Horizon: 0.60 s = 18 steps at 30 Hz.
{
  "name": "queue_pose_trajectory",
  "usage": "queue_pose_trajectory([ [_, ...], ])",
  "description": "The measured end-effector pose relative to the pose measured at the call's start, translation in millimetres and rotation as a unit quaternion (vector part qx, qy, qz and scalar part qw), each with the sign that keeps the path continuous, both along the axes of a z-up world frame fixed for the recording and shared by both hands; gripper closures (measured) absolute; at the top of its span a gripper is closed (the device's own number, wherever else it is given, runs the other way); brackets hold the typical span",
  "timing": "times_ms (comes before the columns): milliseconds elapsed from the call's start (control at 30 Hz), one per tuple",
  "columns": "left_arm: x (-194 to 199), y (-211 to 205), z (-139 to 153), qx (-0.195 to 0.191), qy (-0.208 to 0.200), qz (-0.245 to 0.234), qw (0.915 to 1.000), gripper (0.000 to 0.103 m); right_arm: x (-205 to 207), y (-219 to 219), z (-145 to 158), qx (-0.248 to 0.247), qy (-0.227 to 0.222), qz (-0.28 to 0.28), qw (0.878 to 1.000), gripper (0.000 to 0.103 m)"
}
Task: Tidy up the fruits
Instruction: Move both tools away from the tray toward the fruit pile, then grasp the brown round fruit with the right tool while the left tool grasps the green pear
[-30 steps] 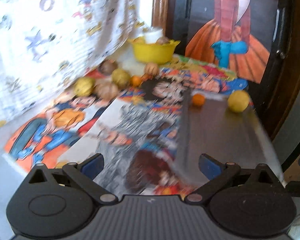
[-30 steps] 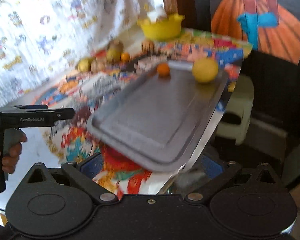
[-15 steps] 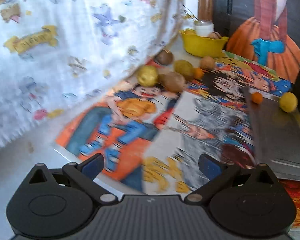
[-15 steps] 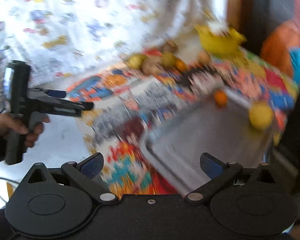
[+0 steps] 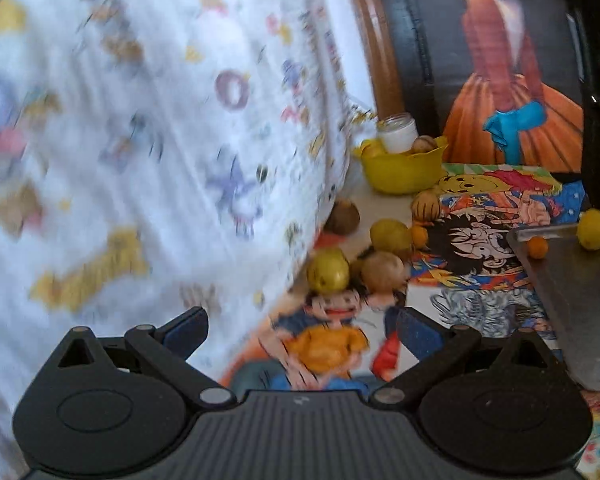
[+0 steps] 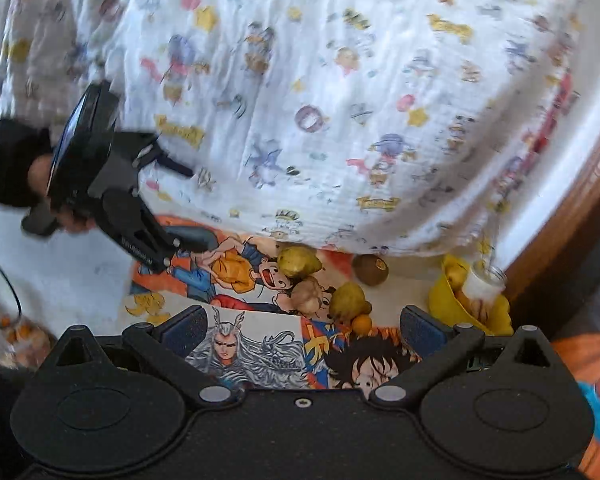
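In the left wrist view my left gripper (image 5: 302, 330) is open and empty, a little short of a yellow-green pear (image 5: 327, 271) and a brown fruit (image 5: 382, 271). Behind them lie a yellow fruit (image 5: 390, 234), a small orange (image 5: 419, 236) and a brown round fruit (image 5: 342, 218). A grey metal tray (image 5: 576, 292) at right holds a small orange (image 5: 537, 247) and a yellow lemon (image 5: 592, 229). My right gripper (image 6: 302, 330) is open and empty above the cartoon mat, near the pear (image 6: 298, 262), the brown fruit (image 6: 308, 296) and another yellow fruit (image 6: 348, 300).
A yellow bowl (image 5: 402, 170) with fruit and a white jar (image 5: 398, 134) stands at the back. A printed white cloth (image 5: 160, 120) hangs along the left side. A framed picture (image 5: 512, 80) stands behind. The left gripper (image 6: 140, 232) shows in the right wrist view.
Both grippers have swung left, away from the tray and toward the loose fruit by the cloth. The right gripper no longer faces the tray. Both stay open.
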<state>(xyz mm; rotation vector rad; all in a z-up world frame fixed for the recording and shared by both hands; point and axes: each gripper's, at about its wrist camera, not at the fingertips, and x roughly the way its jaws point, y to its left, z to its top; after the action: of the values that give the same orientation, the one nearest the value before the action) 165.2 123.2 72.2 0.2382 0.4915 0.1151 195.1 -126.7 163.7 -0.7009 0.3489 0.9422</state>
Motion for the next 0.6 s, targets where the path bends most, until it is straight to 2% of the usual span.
queue_pose_trajectory([
  [200,22.7,-8.6,-11.3,0.067,-0.010,-0.044,0.9967,0.000,28.7,26.0,-47.9,-0.049,-0.038,0.040,0.997,0.001],
  [367,50.2,-12.5,-33.0,0.088,0.003,-0.067,0.9938,0.000,56.8,42.4,-89.7,-0.063,-0.035,0.048,0.996,0.001],
  [500,75.5,-7.9,-47.1,0.073,0.021,-0.071,0.9946,0.001,80.9,53.8,-115.1,-0.060,-0.025,0.052,0.997,0.003],
  [600,95.8,0.8,-53.7,0.037,0.037,-0.062,0.9967,0.004,98.8,62.7,-130.1,-0.063,-0.019,0.054,0.996,0.007],
])
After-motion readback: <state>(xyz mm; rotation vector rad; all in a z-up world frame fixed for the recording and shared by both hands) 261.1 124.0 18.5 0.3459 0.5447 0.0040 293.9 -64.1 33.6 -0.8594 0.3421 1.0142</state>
